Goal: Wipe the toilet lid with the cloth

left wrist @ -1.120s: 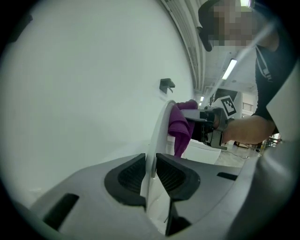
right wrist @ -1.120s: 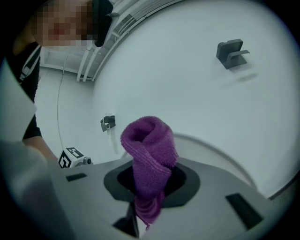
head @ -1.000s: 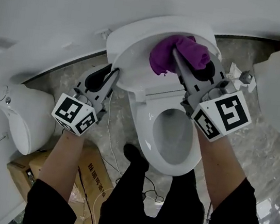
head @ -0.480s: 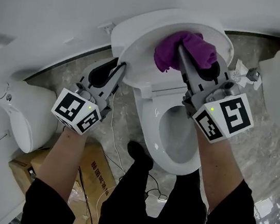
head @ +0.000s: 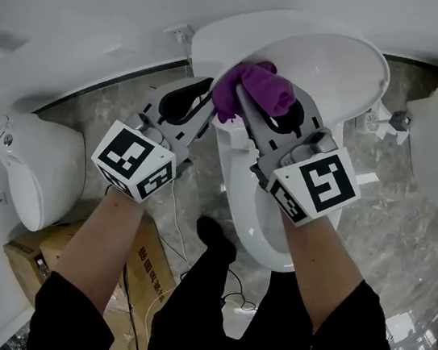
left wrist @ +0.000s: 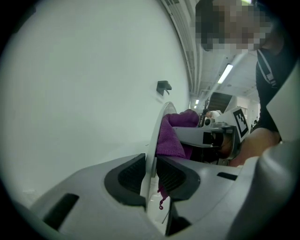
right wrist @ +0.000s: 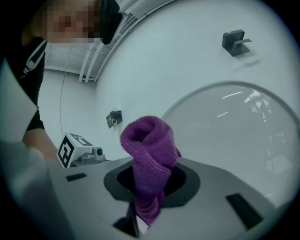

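At its rim, the stiff, probably slippery lid [head: 341,66] is clamped in the left claw [left wrist: 149,171]; the soft, light cloth [right wrist: 147,150] is pinched mid-bunch by the right claw [right wrist: 149,182].

- Clothing: the person is wearing short black sleeves [head: 61,301], black trousers [head: 198,314] and a black shoe [head: 212,234].
- Left gripper [head: 193,103]: grey shell is housing black ribbed pads [left wrist: 129,174]; white left cube [head: 134,161] is bearing black square markers.
- Right gripper [head: 246,101]: is matching it, with right cube [head: 315,184] marked alike.
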A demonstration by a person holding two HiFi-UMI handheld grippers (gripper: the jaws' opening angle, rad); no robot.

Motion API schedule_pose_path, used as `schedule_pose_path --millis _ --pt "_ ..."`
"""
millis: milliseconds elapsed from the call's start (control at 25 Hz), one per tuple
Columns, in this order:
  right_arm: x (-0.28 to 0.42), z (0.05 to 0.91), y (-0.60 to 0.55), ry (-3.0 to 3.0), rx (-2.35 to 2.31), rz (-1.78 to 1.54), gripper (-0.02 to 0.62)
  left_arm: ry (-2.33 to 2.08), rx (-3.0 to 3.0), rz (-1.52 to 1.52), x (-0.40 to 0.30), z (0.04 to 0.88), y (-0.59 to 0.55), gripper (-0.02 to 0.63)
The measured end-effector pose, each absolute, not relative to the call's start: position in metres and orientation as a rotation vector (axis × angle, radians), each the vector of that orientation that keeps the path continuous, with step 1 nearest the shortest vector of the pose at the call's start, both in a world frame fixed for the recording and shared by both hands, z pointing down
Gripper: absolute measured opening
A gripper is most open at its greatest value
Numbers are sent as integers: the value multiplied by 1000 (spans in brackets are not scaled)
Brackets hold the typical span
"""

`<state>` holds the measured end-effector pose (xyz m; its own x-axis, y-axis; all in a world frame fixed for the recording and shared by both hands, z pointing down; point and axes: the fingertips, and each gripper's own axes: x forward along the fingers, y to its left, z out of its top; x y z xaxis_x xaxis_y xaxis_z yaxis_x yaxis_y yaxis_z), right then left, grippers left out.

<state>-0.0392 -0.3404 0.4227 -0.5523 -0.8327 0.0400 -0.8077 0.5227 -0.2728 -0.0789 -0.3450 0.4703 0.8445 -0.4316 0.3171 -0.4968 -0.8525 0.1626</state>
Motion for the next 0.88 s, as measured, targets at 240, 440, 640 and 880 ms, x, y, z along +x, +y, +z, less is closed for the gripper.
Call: schedule_pose_path --millis 240,440,640,880 --pt "4 429 -343 2629 -1515 -391 83 -755 2769 398 -80 470 -346 81" --pt "75 440 -342 2585 -1646 -381 83 -818 2759 424 -82 468 -347 81" --pt "129 455 -336 2564 -1727 -364 83 -840 2751 429 -82 469 -348 80" --pt "128 465 -333 2501 -1751 -365 83 -847 2774 440 -82 469 -347 80"
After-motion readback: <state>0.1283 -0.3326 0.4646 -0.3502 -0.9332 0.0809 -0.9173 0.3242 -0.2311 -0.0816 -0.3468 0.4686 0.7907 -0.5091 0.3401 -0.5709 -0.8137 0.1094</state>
